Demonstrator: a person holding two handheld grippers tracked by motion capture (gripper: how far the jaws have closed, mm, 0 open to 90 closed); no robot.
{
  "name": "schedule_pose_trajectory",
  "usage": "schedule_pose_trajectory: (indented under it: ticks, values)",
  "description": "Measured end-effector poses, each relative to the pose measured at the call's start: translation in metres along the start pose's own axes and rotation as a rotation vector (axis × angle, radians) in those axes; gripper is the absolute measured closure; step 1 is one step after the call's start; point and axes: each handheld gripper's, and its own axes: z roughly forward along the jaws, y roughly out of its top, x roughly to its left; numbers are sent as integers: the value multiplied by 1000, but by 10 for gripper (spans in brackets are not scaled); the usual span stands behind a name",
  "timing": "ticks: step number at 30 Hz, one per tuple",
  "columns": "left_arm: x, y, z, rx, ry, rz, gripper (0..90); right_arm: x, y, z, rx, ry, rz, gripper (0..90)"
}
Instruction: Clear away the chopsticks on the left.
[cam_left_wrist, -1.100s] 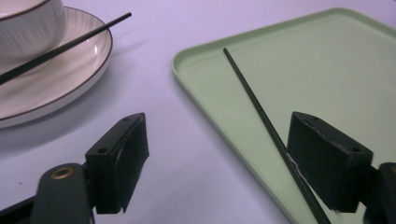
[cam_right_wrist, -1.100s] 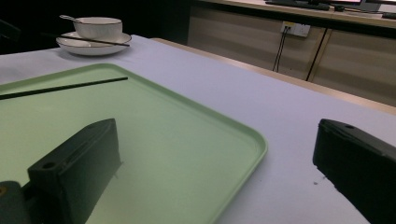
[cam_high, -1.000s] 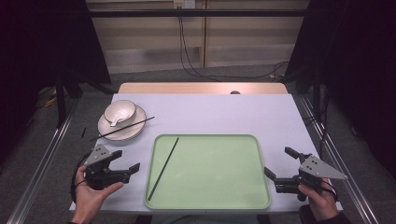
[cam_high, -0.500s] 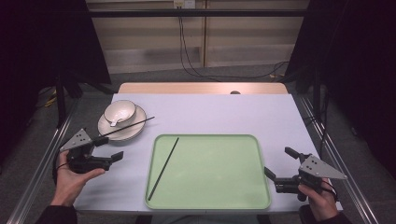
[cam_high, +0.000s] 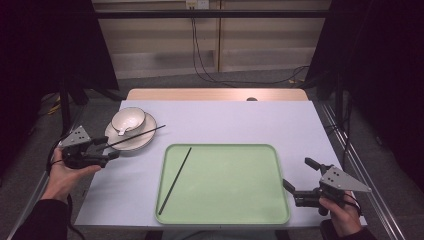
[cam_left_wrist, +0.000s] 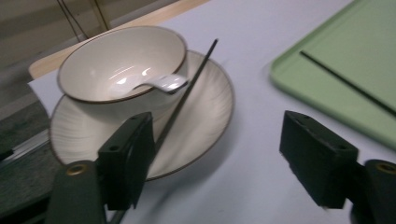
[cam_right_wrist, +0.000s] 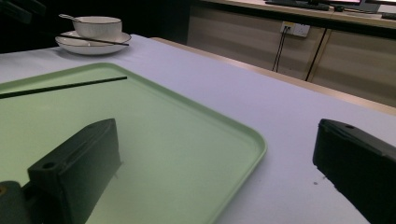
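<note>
A white bowl (cam_high: 128, 120) with a white spoon (cam_left_wrist: 163, 83) in it stands on a white plate (cam_high: 142, 140) at the table's left. One black chopstick (cam_high: 135, 136) lies across the plate's rim. A second black chopstick (cam_high: 176, 179) lies on the left part of the green tray (cam_high: 230, 186). My left gripper (cam_high: 109, 149) is open just left of the plate; in the left gripper view (cam_left_wrist: 217, 135) the plate's chopstick (cam_left_wrist: 187, 93) runs close along its left jaw, untouched. My right gripper (cam_high: 300, 174) is open and empty at the tray's right rim (cam_right_wrist: 254, 142).
The white-topped table (cam_high: 225, 120) has a wooden strip along its far edge. Metal rails run along both sides of the table. Cables hang down the wall behind. Open tabletop lies behind and to the right of the tray.
My left gripper has moved left and away from me, from beside the tray's front left to the plate's edge near the chopstick's end. The right gripper has stayed put.
</note>
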Motion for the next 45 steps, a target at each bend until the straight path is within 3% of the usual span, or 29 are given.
schedule_pose_trajectory:
  ticks: [4,7,9,13,15,16,18,20,24,27,29,34,42,45]
  values:
    - [16,-8,7,11,16,-10,333,0,0,0,4,5,-5,2]
    - [25,-8,14,49,25,-12,349,-1,0,0,8,4,-7,2]
    - [31,-6,18,69,11,-32,347,-1,0,0,8,5,-7,2]
    - [34,-1,28,112,-28,-27,397,0,0,0,7,3,-5,2]
    - [36,0,34,132,-9,-11,435,0,0,0,5,6,-7,2]
    - [37,-1,38,152,-27,-6,433,0,0,0,5,6,-6,2]
    - [37,-1,43,183,-14,9,433,0,0,0,5,7,-5,2]
    - [37,-1,47,174,-15,11,443,0,0,0,6,7,-5,2]
    - [40,0,52,179,10,-13,498,-1,0,-1,8,9,-2,2]
    - [39,2,55,197,-19,-6,565,-1,-1,-1,9,7,-3,2]
    - [37,2,57,190,-10,18,596,-1,-1,-1,8,9,-2,2]
    - [36,1,61,256,-33,49,674,-1,-1,-1,7,8,-3,2]
    - [35,0,64,264,-35,65,767,-1,-1,-1,10,4,3,1]
    - [34,0,64,267,-58,80,804,0,-1,0,9,5,1,1]
